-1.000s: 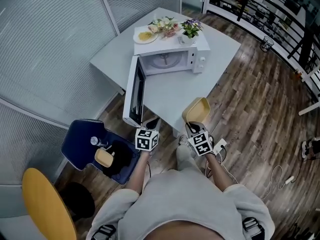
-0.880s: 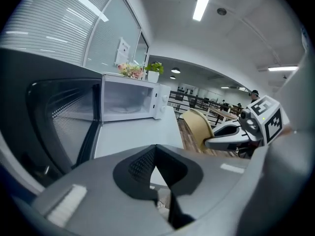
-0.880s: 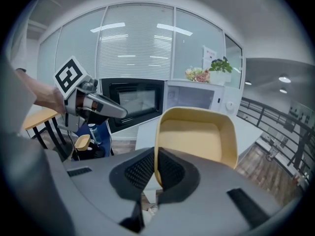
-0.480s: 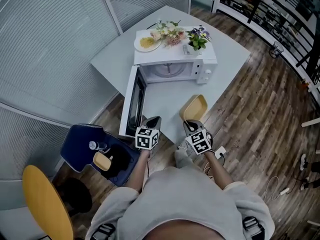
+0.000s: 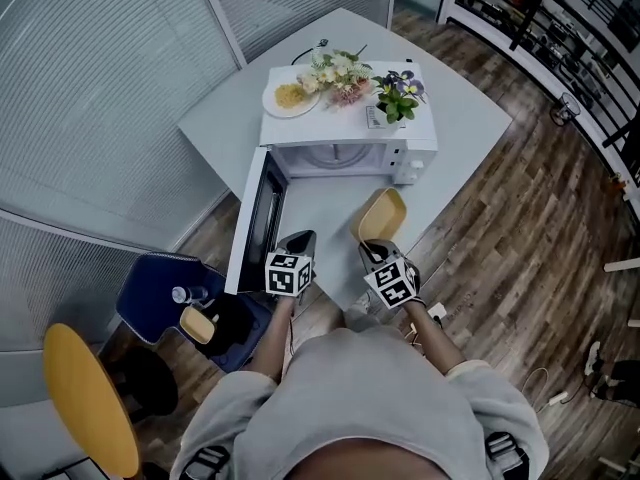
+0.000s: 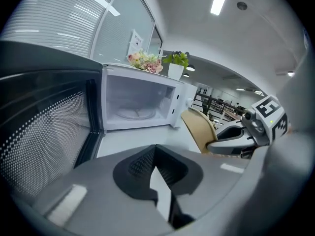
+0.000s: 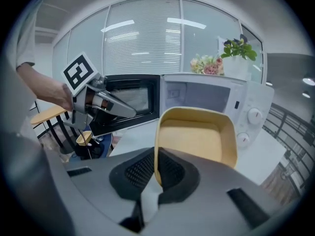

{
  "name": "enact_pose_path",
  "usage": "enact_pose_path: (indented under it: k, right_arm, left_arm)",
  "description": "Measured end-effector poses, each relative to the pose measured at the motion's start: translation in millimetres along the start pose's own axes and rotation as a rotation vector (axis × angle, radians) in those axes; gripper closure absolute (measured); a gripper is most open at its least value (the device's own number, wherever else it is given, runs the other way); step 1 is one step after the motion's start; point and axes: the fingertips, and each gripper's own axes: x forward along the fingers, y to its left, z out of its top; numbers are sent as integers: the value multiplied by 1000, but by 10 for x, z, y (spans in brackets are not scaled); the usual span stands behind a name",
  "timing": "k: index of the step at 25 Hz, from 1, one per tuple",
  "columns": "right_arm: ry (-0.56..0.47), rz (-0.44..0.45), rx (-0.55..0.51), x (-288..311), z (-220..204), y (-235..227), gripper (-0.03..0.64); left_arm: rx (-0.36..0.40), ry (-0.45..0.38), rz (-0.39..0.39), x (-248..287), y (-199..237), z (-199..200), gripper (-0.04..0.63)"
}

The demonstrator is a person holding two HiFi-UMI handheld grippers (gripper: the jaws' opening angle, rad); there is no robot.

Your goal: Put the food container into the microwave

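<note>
Both grippers are closing on the open microwave [image 5: 340, 154] on the tabletop [image 5: 470, 108]; right gripper [image 5: 372, 249] fingers [image 7: 172, 173] are pinching the container [image 5: 384, 215] rim, carrying it tilted before the cavity; left gripper [image 5: 303, 239] fingers [image 6: 140, 166] are staying pressed together, empty; insertion is likely coming next.

Food container's [image 7: 197, 136] lower rim hidden between the right gripper's [image 7: 156, 167] fingers [image 7: 174, 171]; microwave's [image 5: 335, 128] cavity mostly under its top.

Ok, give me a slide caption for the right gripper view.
The right tongs pinch the yellow food container by its rim in front of the open microwave.
</note>
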Motion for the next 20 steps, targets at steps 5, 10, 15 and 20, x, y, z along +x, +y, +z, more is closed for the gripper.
enact_pose_path:
  k: [5, 10, 15, 20]
  right_arm:
    - [4, 40, -26, 113, 37, -133, 598]
    - [1, 78, -43, 212, 71, -244, 599]
    - [-8, 108, -57, 290, 125, -294, 598]
    - [-6, 132, -72, 358, 154, -295, 598]
  left_arm:
    - [-18, 8, 25, 177, 53, 112, 584]
    - [-30, 4, 53, 323, 103, 197, 584]
    - [-40, 1, 76, 358, 131, 250, 584]
    - [-48, -2, 92, 365, 170, 275, 584]
